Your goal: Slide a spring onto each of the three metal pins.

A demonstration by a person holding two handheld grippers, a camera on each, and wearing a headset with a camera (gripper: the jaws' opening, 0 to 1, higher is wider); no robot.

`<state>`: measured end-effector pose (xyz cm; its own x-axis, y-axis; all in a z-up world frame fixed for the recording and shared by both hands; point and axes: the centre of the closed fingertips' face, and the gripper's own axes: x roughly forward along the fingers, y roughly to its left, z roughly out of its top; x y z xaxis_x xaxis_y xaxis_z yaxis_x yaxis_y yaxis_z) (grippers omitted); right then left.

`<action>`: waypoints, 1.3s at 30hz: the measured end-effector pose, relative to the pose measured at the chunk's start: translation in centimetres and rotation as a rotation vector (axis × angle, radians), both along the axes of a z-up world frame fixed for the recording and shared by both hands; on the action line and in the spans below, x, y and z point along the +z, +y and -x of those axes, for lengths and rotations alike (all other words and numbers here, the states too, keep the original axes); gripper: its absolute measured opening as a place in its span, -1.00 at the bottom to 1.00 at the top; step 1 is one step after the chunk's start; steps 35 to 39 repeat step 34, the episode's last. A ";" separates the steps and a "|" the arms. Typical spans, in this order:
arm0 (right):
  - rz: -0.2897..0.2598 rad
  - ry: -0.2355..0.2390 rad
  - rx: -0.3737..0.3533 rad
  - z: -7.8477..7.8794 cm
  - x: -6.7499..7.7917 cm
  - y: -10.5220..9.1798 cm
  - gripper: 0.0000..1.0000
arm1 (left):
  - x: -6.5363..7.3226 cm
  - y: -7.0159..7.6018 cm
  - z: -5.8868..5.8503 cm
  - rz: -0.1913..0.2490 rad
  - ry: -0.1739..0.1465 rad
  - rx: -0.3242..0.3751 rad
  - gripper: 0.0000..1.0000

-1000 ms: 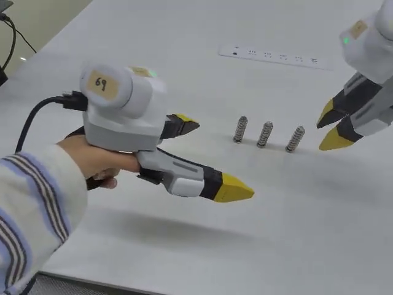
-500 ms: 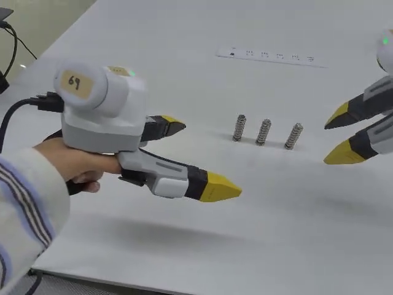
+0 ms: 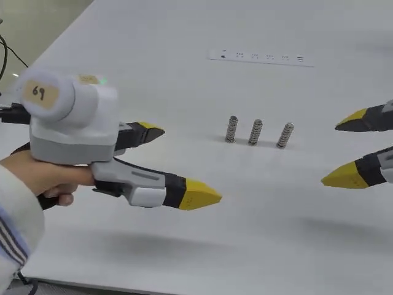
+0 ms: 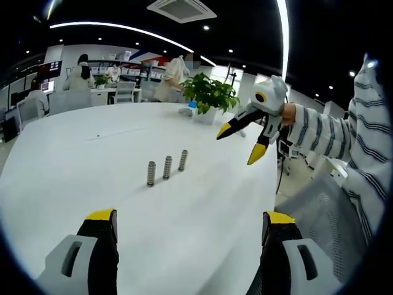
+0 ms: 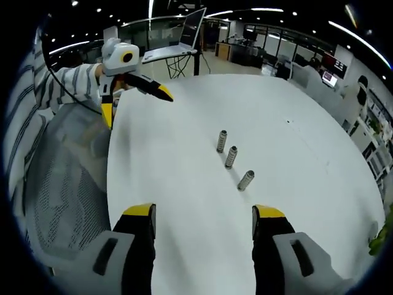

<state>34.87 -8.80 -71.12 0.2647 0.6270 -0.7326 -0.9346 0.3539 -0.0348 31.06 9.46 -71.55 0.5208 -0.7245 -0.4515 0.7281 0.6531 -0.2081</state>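
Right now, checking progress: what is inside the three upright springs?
Only coils show: the three springs stand upright on the white table. Any pins inside are covered by the coils.

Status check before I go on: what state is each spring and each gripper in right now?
Left spring, as the head view shows the row: upright on the table, untouched.
Middle spring: upright, untouched.
Right spring: upright, untouched.
Left gripper: jaws open, empty.
Right gripper: jaws open, empty.
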 end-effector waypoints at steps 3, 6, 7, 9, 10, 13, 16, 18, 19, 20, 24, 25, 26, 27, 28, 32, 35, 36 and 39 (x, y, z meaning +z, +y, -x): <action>-0.022 -0.004 -0.029 0.3 0.1 -0.3 0.29 | -0.1 0.6 0.1 0.001 0.007 0.019 0.91; -0.053 0.017 -0.048 1.2 0.0 -0.5 0.29 | -0.3 0.9 0.3 0.006 0.017 0.027 0.91; -0.063 0.022 -0.051 1.4 -0.1 -0.5 0.29 | -0.3 1.0 0.3 0.002 0.018 0.027 0.91; -0.071 0.022 -0.055 2.0 -0.4 -0.5 0.33 | -0.6 1.2 0.5 -0.007 0.024 0.024 0.91; -0.075 0.026 -0.062 2.4 -0.6 -0.5 0.36 | -0.6 1.3 0.7 -0.010 0.030 0.023 0.91; -0.101 0.041 -0.084 2.9 -1.0 -0.5 0.45 | -0.8 1.7 0.9 -0.011 0.035 0.028 0.91; -0.118 0.036 -0.107 3.3 -1.1 -0.5 0.48 | -1.0 2.0 1.0 -0.014 0.038 0.035 0.89; -0.146 0.037 -0.123 3.4 -0.9 -0.6 0.47 | -1.2 2.2 1.3 -0.016 0.043 0.036 0.89; -0.166 0.030 -0.137 3.1 -0.8 -0.8 0.48 | -1.3 2.4 1.4 -0.014 0.046 0.039 0.89; -0.171 0.027 -0.140 3.0 -0.8 -0.8 0.50 | -1.3 2.4 1.5 -0.013 0.049 0.040 0.90; -0.193 0.012 -0.180 3.3 -0.8 -1.0 0.65 | -1.7 3.0 1.9 -0.020 0.059 0.047 0.91; -0.203 0.010 -0.195 3.5 -0.9 -1.1 0.68 | -1.8 3.1 2.0 -0.022 0.063 0.049 0.91; -0.207 0.006 -0.207 3.5 -0.9 -1.2 0.67 | -1.8 3.2 2.1 -0.021 0.064 0.050 0.91; -0.212 0.002 -0.219 3.6 -0.9 -1.3 0.66 | -1.8 3.3 2.1 -0.022 0.065 0.051 0.91; -0.224 -0.005 -0.237 3.6 -1.0 -1.5 0.69 | -1.7 3.5 2.2 -0.024 0.065 0.053 0.92; -0.254 -0.021 -0.275 3.8 -1.0 -2.0 0.89 | -1.5 4.0 2.3 -0.022 0.061 0.065 0.92; -0.264 -0.019 -0.284 4.2 -1.1 -2.1 0.94 | -1.5 4.1 2.4 -0.019 0.064 0.068 0.93; -0.264 -0.019 -0.284 4.2 -1.1 -2.1 0.94 | -1.5 4.1 2.4 -0.019 0.064 0.068 0.93; -0.264 -0.019 -0.284 4.2 -1.1 -2.1 0.94 | -1.5 4.1 2.4 -0.019 0.064 0.068 0.93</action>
